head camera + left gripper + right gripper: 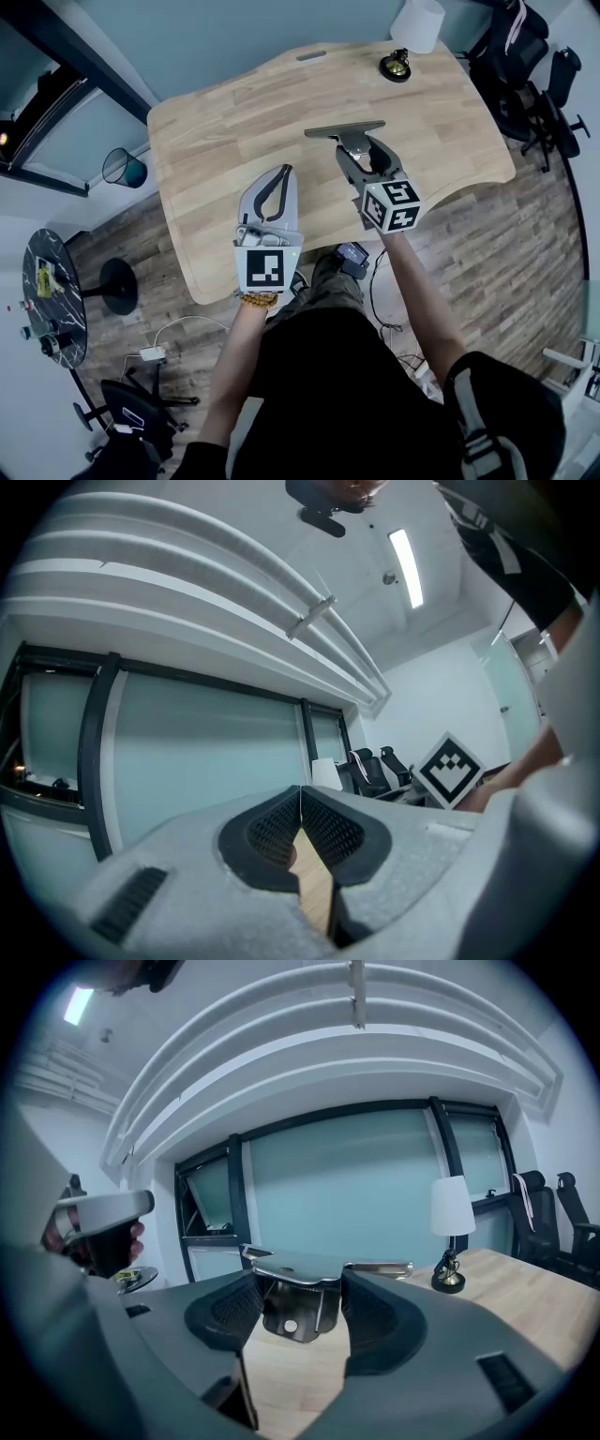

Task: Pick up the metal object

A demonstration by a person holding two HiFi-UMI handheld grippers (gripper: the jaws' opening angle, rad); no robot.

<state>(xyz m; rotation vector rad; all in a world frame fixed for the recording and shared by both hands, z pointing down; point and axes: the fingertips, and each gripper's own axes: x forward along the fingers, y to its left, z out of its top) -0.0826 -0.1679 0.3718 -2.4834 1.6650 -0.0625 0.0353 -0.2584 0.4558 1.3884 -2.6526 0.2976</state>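
The metal object (345,130) is a shiny bracket with a flat top plate and a folded U-shaped part below. My right gripper (362,150) is shut on that lower part, over the middle of the wooden table (216,122). In the right gripper view the metal object (292,1312) sits between the two dark pads of the right gripper (298,1290), both sides touching, with the tabletop showing beneath it. My left gripper (284,172) hovers near the table's front edge, apart from the bracket, shut with nothing in it. Seen from the left gripper (300,795) itself, the tips meet.
A lamp (411,33) with a white shade stands at the table's far right, also seen as the lamp (452,1211) ahead of the right gripper. Office chairs (525,84) crowd the right side. A wastebasket (124,167) and a round black side table (52,291) stand left.
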